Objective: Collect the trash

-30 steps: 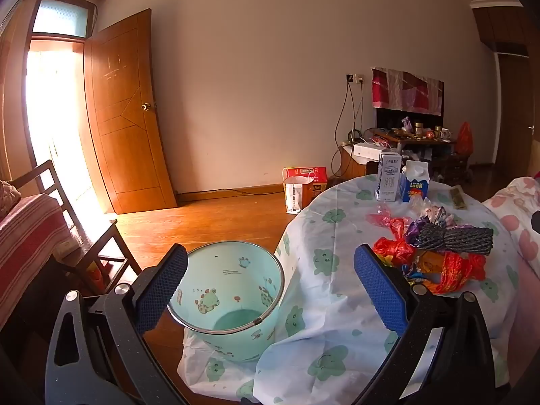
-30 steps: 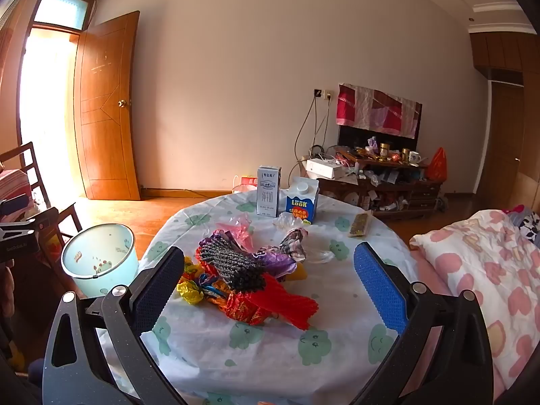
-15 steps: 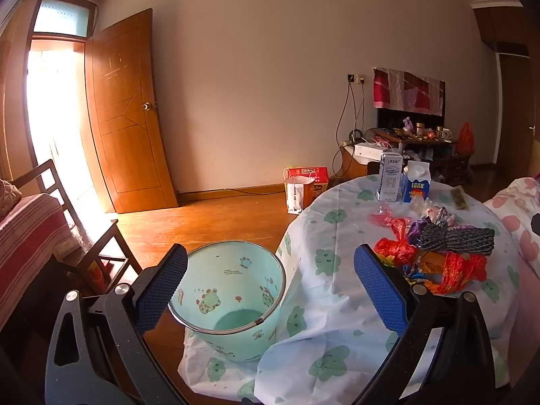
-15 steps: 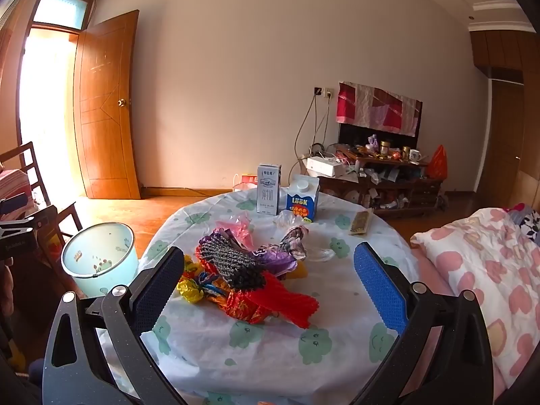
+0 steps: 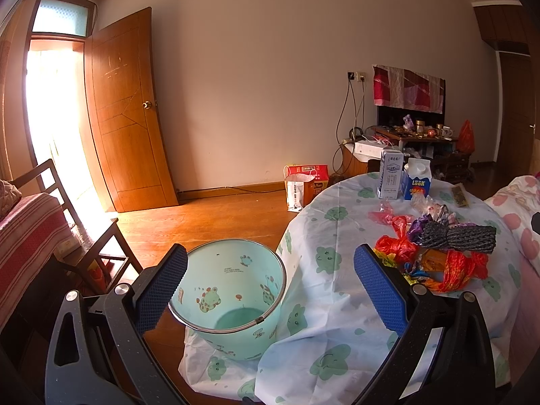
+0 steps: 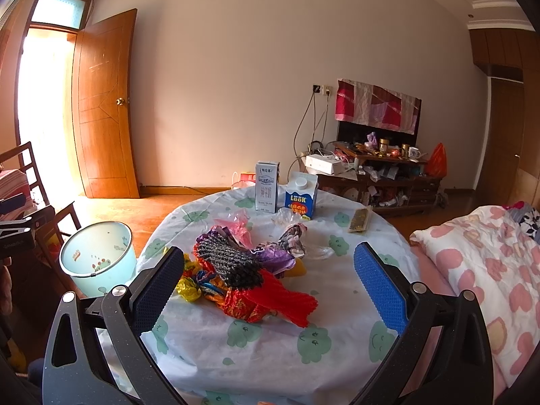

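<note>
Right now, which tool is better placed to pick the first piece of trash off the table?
The right tool: it is open and faces the trash pile, which lies between its fingers. The left tool, also open, faces the bin, with the pile off to its right.

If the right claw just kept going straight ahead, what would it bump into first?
Most likely the heap of wrappers on the table; the open right claw points right at it, nothing in between. Exact depth is hard to judge.
</note>
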{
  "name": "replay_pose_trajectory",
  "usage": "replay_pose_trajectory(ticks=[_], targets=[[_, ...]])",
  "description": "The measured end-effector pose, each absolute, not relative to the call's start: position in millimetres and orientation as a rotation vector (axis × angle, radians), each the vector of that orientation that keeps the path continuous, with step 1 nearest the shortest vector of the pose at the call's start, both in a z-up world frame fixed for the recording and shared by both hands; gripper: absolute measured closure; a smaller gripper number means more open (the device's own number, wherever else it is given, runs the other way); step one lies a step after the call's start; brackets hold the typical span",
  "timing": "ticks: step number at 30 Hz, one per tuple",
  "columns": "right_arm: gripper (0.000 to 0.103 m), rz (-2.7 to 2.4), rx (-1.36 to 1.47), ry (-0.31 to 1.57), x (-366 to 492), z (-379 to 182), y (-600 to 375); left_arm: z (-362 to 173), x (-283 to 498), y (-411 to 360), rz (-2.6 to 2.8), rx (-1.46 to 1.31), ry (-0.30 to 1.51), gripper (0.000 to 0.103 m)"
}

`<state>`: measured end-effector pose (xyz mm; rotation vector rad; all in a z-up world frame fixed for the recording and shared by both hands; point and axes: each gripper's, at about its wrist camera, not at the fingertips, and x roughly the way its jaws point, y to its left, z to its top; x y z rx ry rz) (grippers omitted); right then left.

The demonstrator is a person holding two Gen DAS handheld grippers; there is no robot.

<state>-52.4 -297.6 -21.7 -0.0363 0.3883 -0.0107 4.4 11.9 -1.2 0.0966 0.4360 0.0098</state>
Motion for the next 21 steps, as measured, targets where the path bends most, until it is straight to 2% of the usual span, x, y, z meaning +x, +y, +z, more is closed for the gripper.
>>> replay_pose_trajectory(ticks=[9, 21], targets=[[0.005, -0.047, -0.034, 0.417, -35.2, -39.9, -306.0, -16.4, 13.3, 7.0, 0.02, 0.119, 0.466, 0.006], [0.005, -0.093, 0.008, 0.49, 3.7, -85.6, -326.2, -84.7, 55.4, -12.5, 0.028, 0.174, 0.602, 0.006]])
